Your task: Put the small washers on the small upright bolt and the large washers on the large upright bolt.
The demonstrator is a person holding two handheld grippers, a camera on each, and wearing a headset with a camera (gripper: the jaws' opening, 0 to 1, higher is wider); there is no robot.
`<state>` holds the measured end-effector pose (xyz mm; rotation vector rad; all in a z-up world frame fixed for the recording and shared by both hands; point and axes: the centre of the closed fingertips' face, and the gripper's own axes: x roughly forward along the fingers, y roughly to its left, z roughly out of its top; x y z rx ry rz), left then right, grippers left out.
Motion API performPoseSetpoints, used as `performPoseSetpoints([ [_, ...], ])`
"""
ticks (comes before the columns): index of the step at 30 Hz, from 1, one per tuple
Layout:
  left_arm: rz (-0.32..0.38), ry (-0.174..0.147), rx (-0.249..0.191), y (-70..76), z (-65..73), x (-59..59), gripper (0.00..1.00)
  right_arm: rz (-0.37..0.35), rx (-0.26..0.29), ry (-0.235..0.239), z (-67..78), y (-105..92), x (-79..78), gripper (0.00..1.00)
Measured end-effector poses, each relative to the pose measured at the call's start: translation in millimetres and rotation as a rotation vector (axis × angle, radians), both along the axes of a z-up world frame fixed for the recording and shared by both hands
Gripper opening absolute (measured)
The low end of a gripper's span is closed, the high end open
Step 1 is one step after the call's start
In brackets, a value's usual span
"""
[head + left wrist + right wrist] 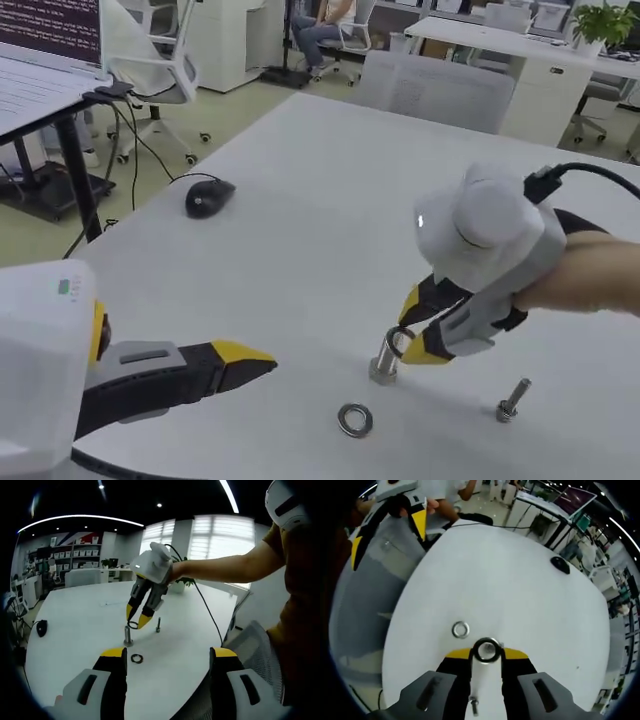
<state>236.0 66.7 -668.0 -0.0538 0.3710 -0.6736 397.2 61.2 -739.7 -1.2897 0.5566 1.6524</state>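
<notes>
The right gripper (410, 338) is pinching a large washer (486, 640) just above the large upright bolt (383, 368), seemingly needing only centring and letting go, while the left gripper (168, 653) is hanging wide-jawed.

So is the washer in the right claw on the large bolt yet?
Not seated. The right claw grips the washer tilted at the top of the large bolt; whether it has caught the tip, cannot tell.
</notes>
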Motion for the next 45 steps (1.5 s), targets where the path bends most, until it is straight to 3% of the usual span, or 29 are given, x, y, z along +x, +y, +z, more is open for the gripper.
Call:
performPoseSetpoints([
  [11,0.008,0.006,-0.008,3.1,-2.7,3.6,0.66,-0.004,-0.035,0.003,-13.6,7.0,17.0,0.22],
  [29,0.007,0.016,-0.013,2.7,-6.6,6.5,0.66,0.025,-0.095,0.008,-41.3,8.1,16.7,0.22],
  [45,0.002,0.026,-0.018,2.0,-10.3,7.1,0.66,0.016,-0.112,0.022,-61.8,4.5,15.8,0.23],
])
